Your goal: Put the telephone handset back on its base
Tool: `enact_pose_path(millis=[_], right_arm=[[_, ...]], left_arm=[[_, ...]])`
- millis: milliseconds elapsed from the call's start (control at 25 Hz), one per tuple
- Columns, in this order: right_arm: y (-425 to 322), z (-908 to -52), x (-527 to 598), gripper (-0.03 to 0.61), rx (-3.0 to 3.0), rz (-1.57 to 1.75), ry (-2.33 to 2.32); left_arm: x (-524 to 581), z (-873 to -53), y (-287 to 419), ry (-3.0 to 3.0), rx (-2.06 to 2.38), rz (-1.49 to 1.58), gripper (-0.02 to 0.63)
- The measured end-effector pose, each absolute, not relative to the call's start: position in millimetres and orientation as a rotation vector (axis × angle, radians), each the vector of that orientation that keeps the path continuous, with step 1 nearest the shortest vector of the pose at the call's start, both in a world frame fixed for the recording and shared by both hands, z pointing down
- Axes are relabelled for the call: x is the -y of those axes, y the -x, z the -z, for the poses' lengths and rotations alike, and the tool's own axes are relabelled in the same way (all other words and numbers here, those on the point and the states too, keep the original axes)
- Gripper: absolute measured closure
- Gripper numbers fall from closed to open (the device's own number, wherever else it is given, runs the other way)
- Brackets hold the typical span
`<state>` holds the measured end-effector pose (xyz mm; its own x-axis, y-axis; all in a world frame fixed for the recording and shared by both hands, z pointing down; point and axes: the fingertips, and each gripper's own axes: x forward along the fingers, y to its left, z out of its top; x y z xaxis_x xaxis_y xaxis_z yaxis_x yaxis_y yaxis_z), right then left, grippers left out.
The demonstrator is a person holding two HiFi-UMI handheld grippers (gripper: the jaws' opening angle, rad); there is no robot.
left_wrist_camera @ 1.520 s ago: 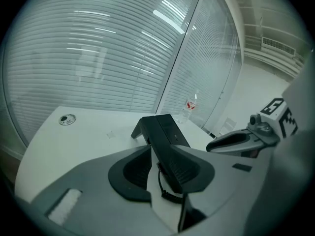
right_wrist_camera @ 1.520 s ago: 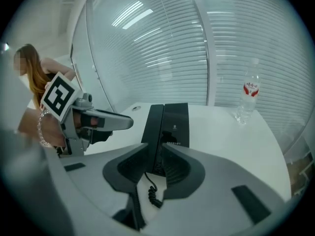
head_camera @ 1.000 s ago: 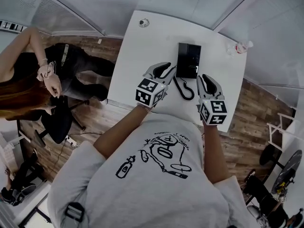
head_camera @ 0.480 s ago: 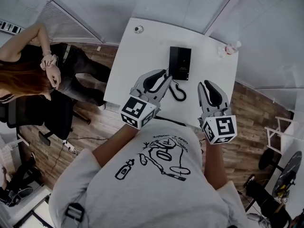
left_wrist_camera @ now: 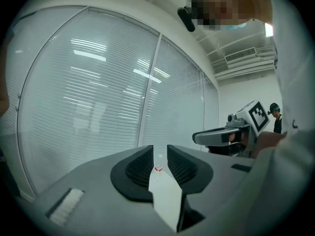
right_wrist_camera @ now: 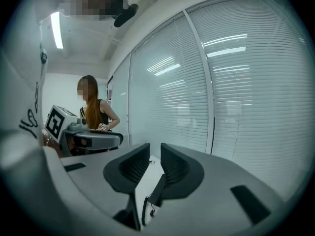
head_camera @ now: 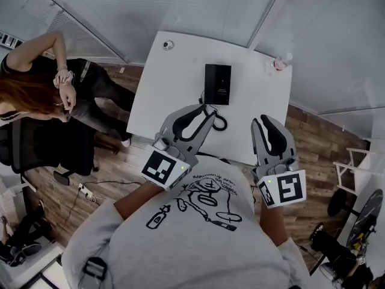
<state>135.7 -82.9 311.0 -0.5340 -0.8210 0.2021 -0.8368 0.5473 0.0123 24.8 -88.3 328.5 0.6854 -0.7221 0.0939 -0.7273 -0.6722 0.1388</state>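
Note:
The black telephone (head_camera: 217,84) lies on the white table (head_camera: 174,83); it reads as one black block, and its coiled cord (head_camera: 218,123) loops toward me. Whether the handset rests in the cradle I cannot make out. My left gripper (head_camera: 203,109) hovers over the table's near edge, short of the cord, its jaws a narrow gap apart with nothing between them. My right gripper (head_camera: 260,121) is held to the right of the cord, jaws also slightly apart and empty. In the right gripper view the phone (right_wrist_camera: 158,193) shows low between the jaws of that gripper (right_wrist_camera: 155,154).
A small bottle (head_camera: 280,62) stands at the table's far right corner and a small round object (head_camera: 168,44) at the far left corner. A person (head_camera: 54,95) sits on a chair left of the table. Blinds cover the glass walls behind it.
Both grippers have drawn back from the phone toward my body, and the table and phone now sit farther away in the head view. Nothing was picked up or let go.

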Motion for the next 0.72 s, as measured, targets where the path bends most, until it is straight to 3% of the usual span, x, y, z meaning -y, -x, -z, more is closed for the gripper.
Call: enact_pose_path(millis=[720], right_arm=[[-151,-291,66,0.515,2.604,-0.08,-1.45]], left_arm=[[77,-309,-41,-2.773,1.18,-0.026,0.526]])
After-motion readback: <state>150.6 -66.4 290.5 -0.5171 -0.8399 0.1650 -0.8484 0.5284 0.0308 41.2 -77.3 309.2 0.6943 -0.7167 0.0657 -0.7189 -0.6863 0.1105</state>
